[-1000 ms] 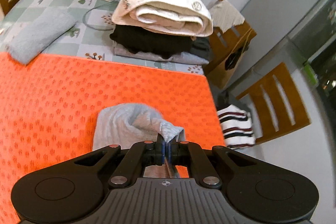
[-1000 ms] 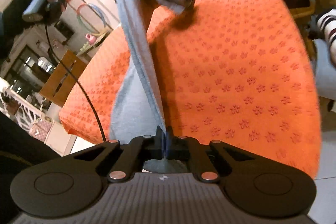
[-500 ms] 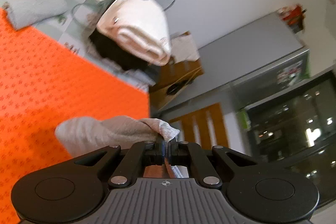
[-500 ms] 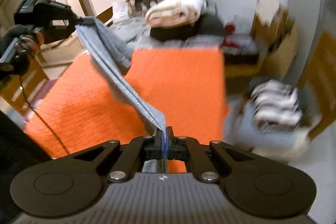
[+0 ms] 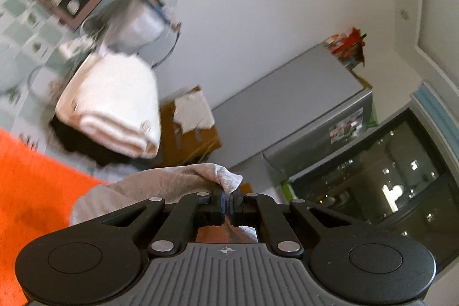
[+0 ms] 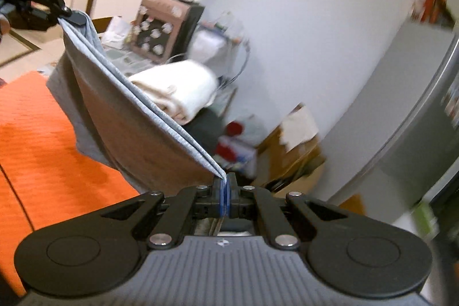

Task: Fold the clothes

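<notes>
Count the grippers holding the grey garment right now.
2. The left gripper clamps the grey fabric garment's far upper corner; the right gripper pinches the near corner, edge stretched between them.

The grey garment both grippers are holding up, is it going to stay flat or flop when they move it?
Likely floppy: the grey garment sags below the edge stretched between the right gripper and left gripper. Probably light, since two corner pinches carry it. Its lower edge may drag on the orange mat.

grey garment (image 6: 120, 116), doubled, stretched taut in air, above orange mat (image 6: 43, 139)
</notes>
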The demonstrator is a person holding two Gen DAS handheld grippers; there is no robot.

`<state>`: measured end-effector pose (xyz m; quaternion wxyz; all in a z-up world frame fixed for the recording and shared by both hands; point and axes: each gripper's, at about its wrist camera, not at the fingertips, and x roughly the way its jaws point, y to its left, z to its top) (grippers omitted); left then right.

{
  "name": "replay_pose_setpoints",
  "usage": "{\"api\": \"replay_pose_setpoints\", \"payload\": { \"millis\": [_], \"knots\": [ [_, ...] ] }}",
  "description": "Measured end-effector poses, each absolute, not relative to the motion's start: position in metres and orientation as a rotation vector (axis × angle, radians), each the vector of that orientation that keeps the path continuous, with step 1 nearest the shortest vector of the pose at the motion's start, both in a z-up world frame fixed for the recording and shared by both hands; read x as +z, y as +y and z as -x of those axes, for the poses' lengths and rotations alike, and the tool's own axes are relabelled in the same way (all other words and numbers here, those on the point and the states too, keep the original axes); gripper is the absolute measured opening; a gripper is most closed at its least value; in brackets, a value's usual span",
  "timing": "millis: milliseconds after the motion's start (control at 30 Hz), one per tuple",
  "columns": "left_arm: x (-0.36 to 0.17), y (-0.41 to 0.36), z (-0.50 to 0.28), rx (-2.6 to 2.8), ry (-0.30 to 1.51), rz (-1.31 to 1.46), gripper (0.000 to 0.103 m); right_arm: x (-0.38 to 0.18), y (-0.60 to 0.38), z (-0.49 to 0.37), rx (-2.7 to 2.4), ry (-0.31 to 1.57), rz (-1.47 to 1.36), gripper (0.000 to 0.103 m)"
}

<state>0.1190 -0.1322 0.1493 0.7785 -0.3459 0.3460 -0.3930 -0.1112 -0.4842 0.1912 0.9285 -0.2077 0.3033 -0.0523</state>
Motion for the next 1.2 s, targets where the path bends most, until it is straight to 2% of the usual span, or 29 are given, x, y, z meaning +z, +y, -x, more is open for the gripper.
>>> {"api": "replay_pose_setpoints", "payload": {
  "millis": [133, 267, 400, 600, 767, 1000, 1200],
  "knots": [
    [0.163, -0.136, -0.131, -0.848, 0.677, 0.721, 0.005, 0.202, -0.489, 0.091, -0.144, 0.574, 0.477, 0.003],
    [0.154, -0.124, -0.141, -0.810, 0.646, 0.690, 0.005, 0.187, -0.479, 0.081, -0.123, 0.568, 0.465, 0.003],
    [0.124, -0.095, -0.152, -0.741, 0.666, 0.660, 0.005, 0.142, -0.447, 0.077, -0.055, 0.602, 0.434, 0.003],
    [0.059, -0.031, -0.158, -0.548, 0.801, 0.626, 0.005, 0.063, -0.394, 0.060, 0.104, 0.711, 0.348, 0.003],
    [0.023, 0.019, -0.159, -0.409, 0.859, 0.658, 0.005, 0.019, -0.349, 0.026, 0.214, 0.782, 0.370, 0.003],
    [0.019, 0.059, -0.176, -0.337, 0.828, 0.694, 0.005, 0.018, -0.316, -0.036, 0.250, 0.768, 0.450, 0.003],
    [0.045, 0.072, -0.181, -0.389, 0.706, 0.692, 0.005, 0.028, -0.301, -0.059, 0.234, 0.714, 0.500, 0.003]
  ]
}}
